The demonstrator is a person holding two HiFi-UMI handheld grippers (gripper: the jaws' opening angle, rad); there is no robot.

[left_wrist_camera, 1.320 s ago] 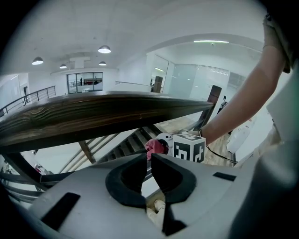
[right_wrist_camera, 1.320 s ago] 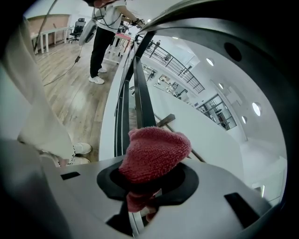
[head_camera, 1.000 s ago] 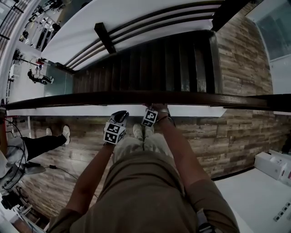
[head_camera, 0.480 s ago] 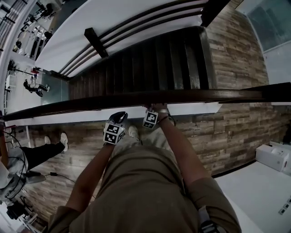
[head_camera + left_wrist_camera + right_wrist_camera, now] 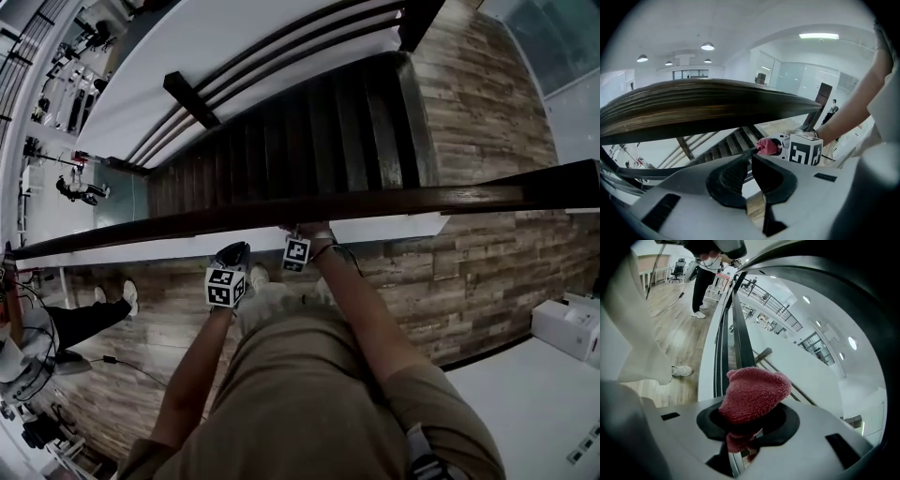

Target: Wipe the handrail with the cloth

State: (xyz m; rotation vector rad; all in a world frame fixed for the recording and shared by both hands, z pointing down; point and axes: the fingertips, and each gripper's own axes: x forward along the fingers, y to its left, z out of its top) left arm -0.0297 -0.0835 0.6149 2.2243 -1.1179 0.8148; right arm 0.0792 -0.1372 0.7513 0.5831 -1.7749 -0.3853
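Head view: a dark wooden handrail (image 5: 403, 199) runs across the frame above a staircase (image 5: 309, 122). Both grippers sit at its near side, just beside each other. The right gripper (image 5: 300, 231) reaches up to the rail's edge; the left gripper (image 5: 234, 251) stops just short of it.

In the right gripper view, the right gripper (image 5: 747, 425) pinches a red cloth (image 5: 754, 392). The cloth bulges out above the fingers (image 5: 787, 420), which have just been opening slightly with it between them.

In the left gripper view, the left gripper (image 5: 749, 161) has its fingers pressed together with nothing between them. The handrail (image 5: 693, 108) arches overhead, and the cloth (image 5: 766, 146) sits under its lower edge. I cannot tell whether cloth and rail touch.
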